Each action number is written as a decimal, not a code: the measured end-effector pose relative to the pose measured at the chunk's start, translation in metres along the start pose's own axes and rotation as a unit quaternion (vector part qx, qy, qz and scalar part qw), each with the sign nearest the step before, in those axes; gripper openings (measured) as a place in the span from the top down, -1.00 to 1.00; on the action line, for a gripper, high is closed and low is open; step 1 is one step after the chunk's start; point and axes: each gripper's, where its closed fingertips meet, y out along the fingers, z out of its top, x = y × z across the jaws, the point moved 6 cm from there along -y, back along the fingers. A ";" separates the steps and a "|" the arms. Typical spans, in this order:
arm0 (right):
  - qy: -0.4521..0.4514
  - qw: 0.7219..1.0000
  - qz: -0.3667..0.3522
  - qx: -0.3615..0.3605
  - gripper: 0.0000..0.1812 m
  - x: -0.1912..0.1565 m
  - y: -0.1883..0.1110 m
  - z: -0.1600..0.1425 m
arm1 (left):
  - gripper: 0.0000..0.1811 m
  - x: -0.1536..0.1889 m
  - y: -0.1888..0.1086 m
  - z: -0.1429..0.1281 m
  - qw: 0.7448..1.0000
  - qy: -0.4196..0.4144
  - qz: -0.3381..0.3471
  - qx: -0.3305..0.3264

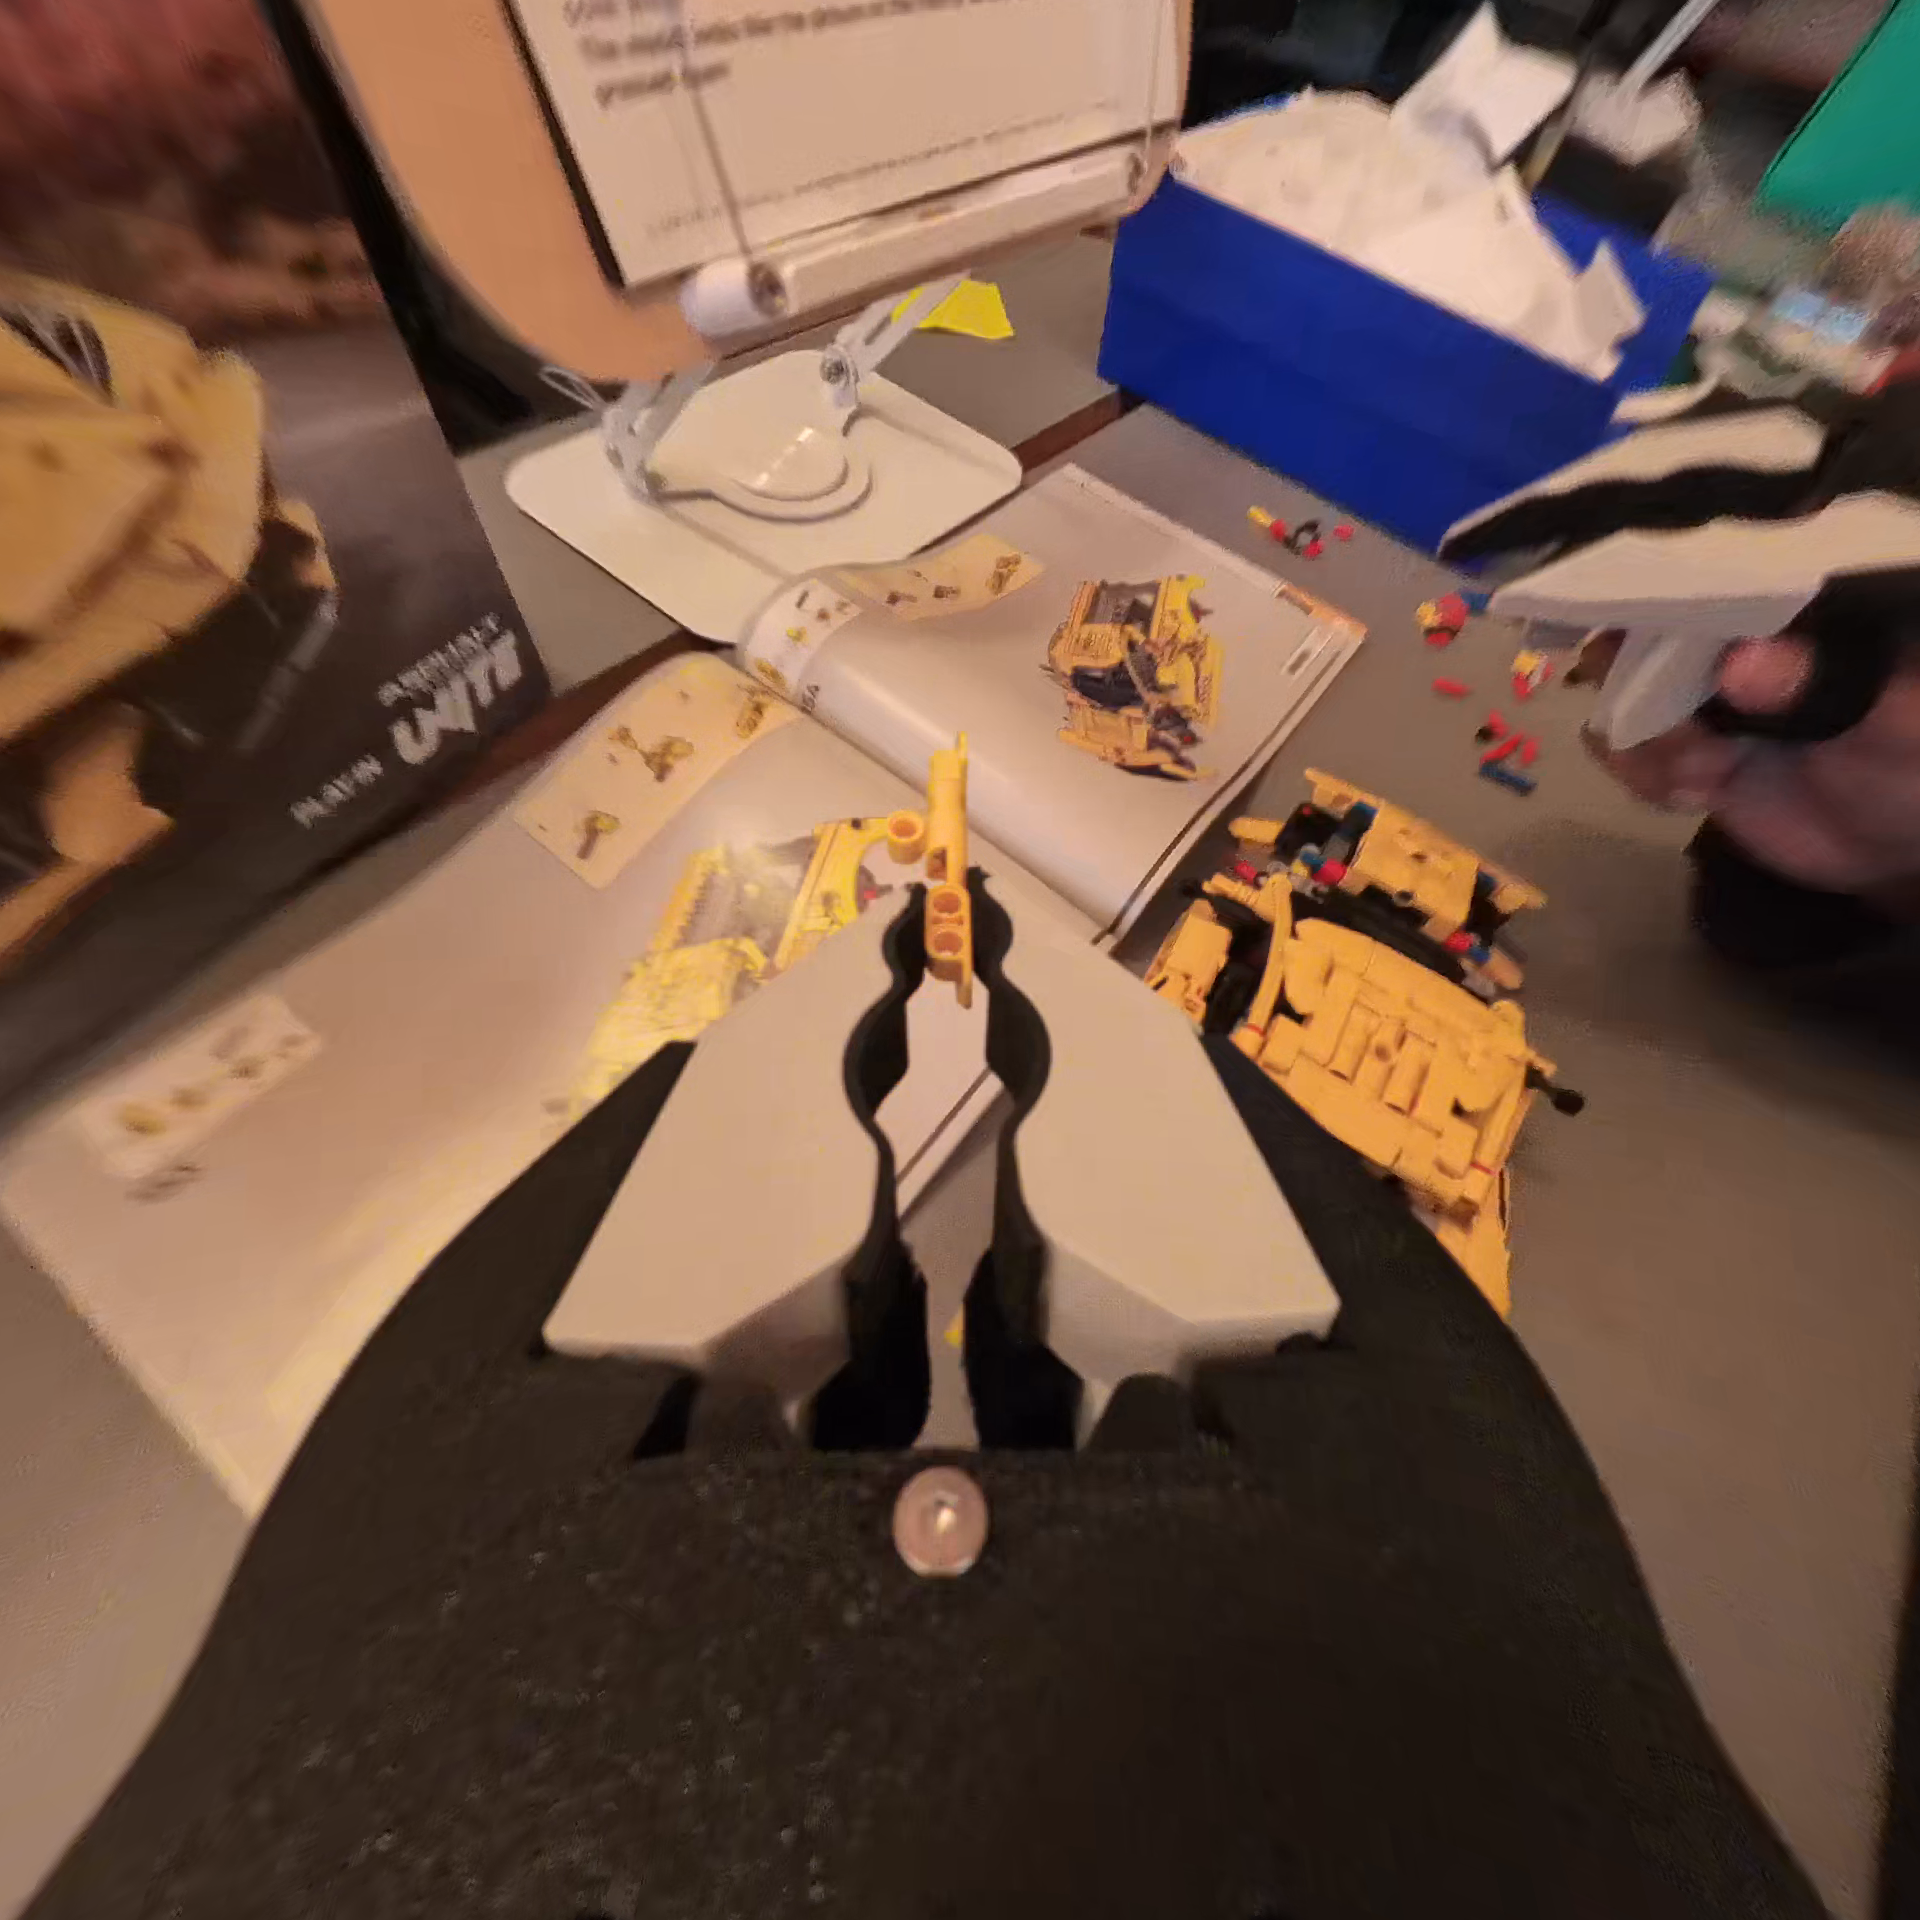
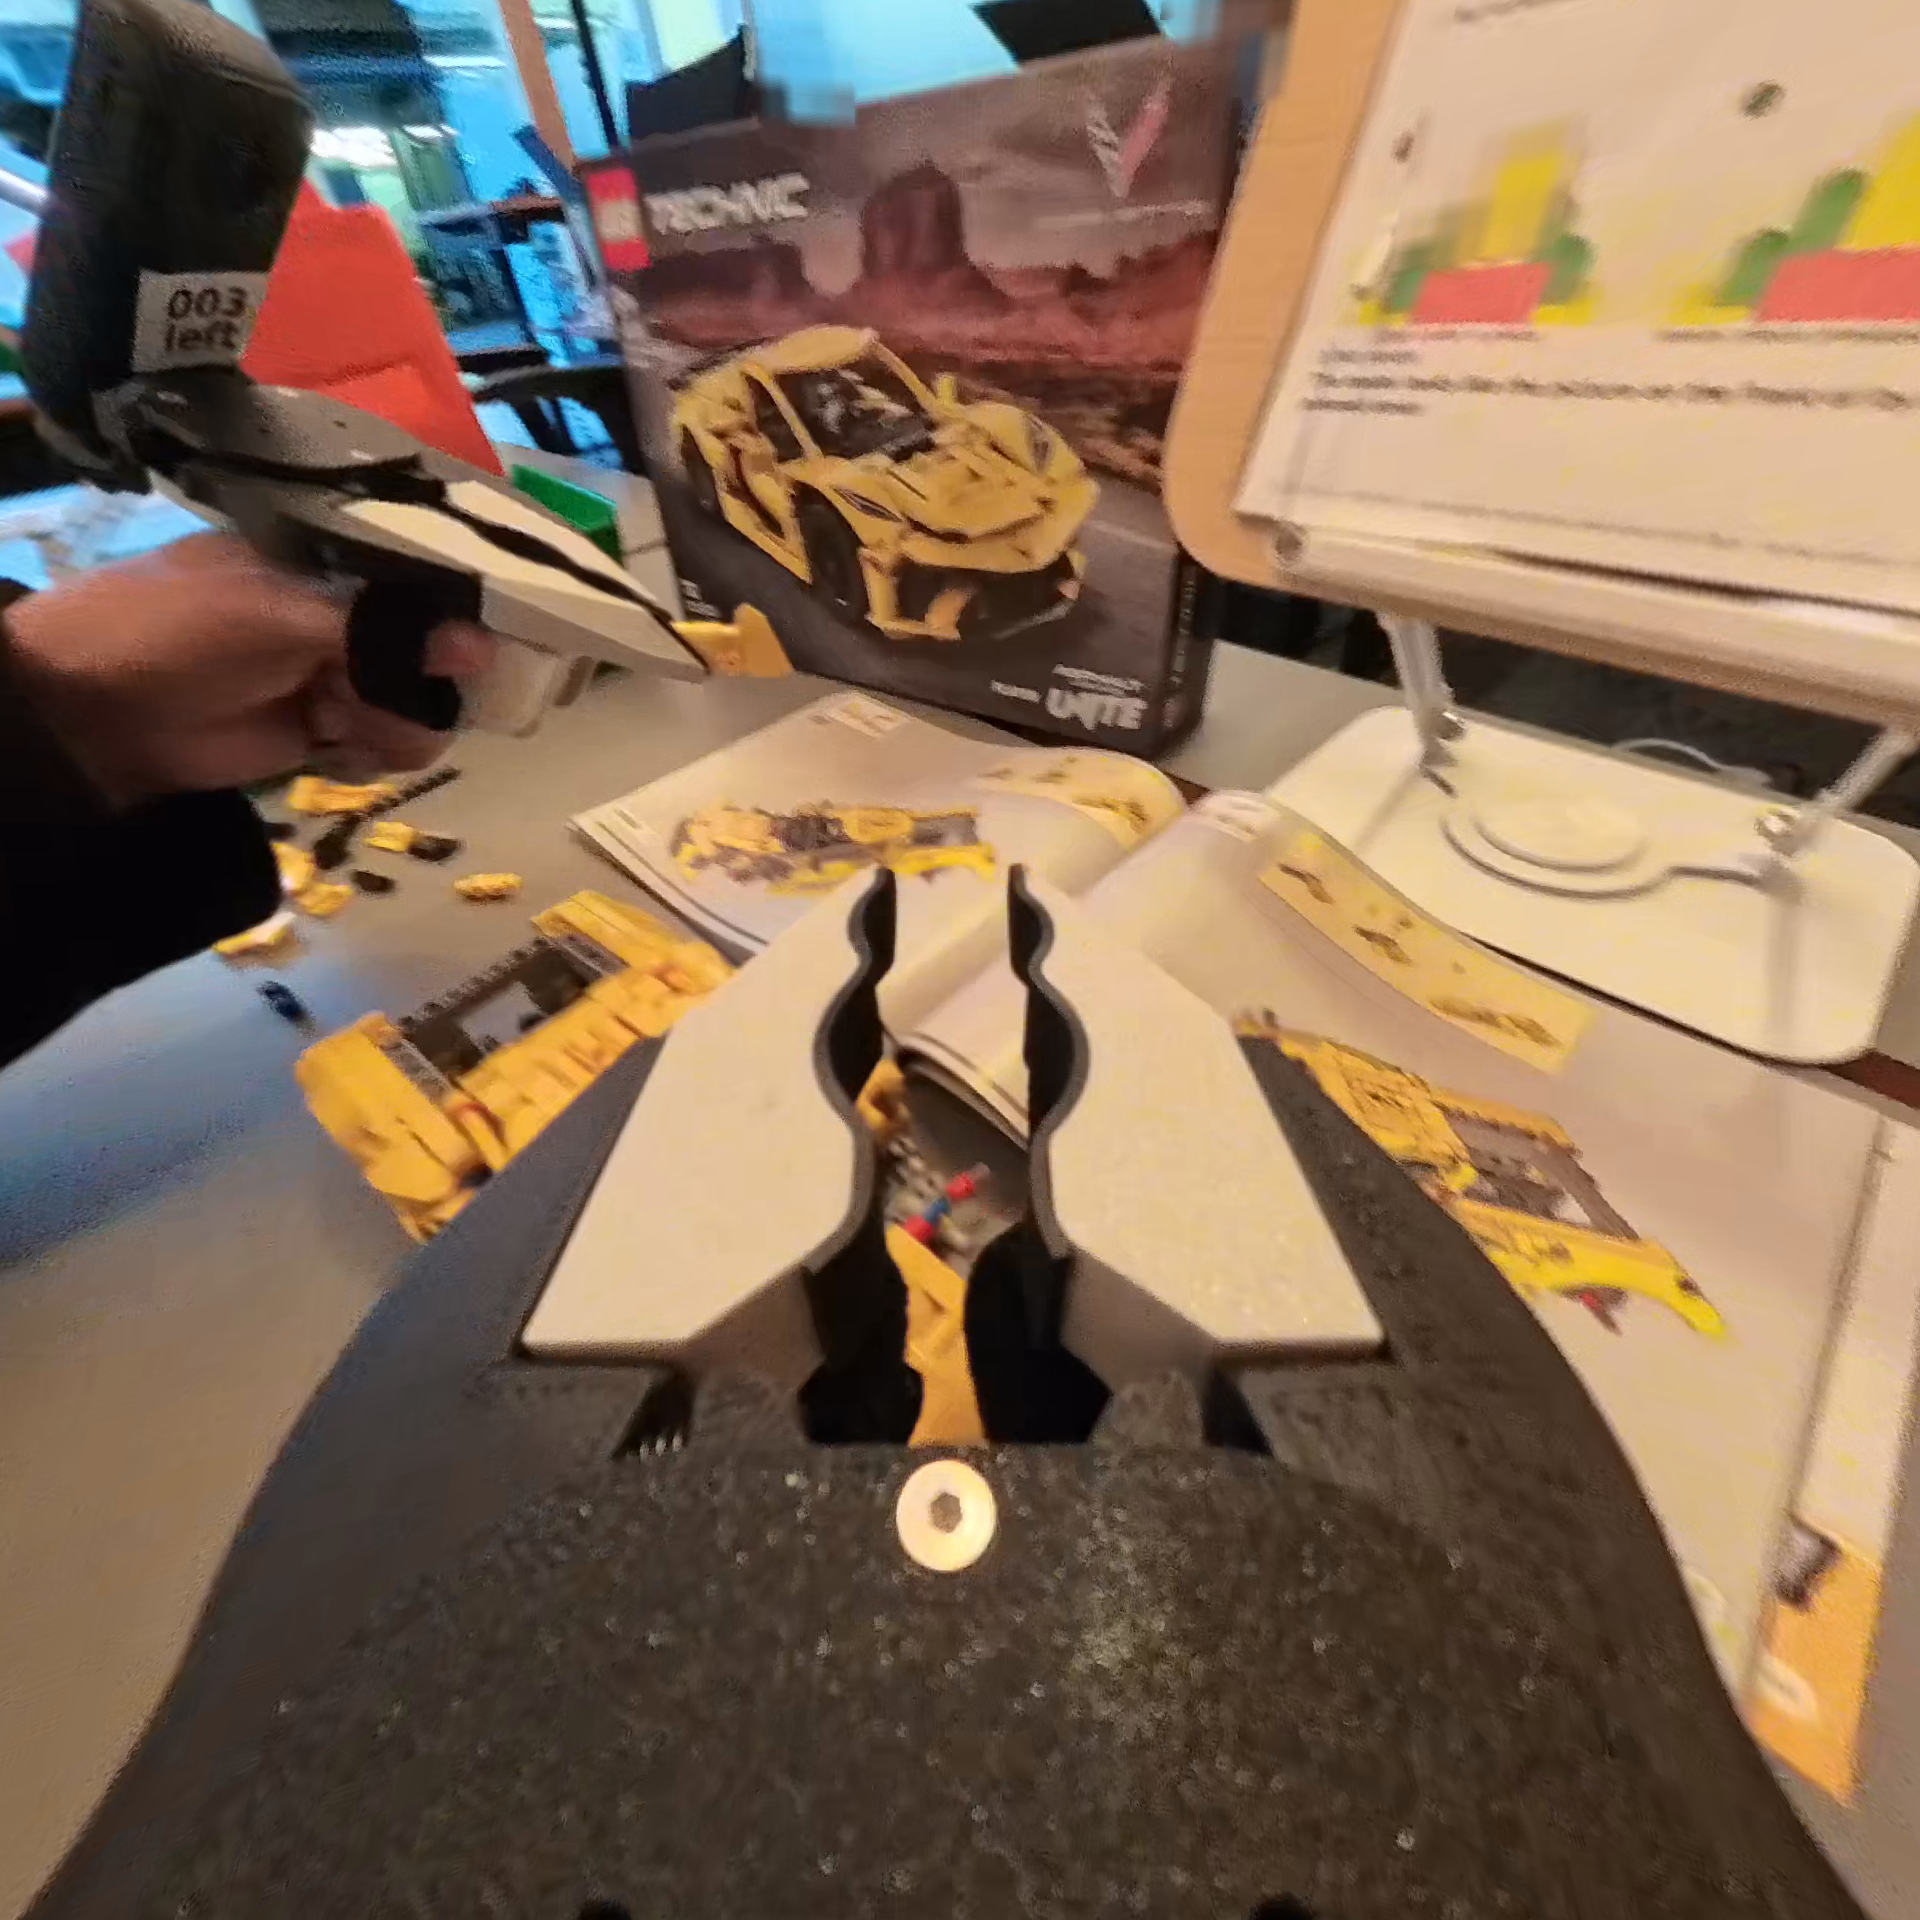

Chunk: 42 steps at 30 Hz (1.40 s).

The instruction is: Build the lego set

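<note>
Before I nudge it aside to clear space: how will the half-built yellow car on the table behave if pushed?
The half-built yellow car probably slides stiffly as one block on the smooth grey table. Its exposed pins and small clipped panels could pop off, so push low on the body.

An office-like workroom: grey desk (image 1: pixel 1662 1299), document stand (image 1: pixel 769 457), shelving (image 2: pixel 468 249) behind
</note>
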 end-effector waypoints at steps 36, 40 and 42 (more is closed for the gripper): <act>0.146 0.988 0.031 -0.042 0.91 0.031 0.005 -0.043 | 0.93 -0.056 -0.003 -0.050 0.960 0.167 0.224 0.002; 0.155 0.986 0.034 -0.041 0.91 0.033 0.005 -0.044 | 0.93 -0.068 -0.018 -0.048 0.918 0.248 0.310 -0.016; 0.158 0.986 0.036 -0.042 0.91 0.033 0.005 -0.046 | 0.93 -0.071 -0.021 -0.047 0.906 0.259 0.336 -0.019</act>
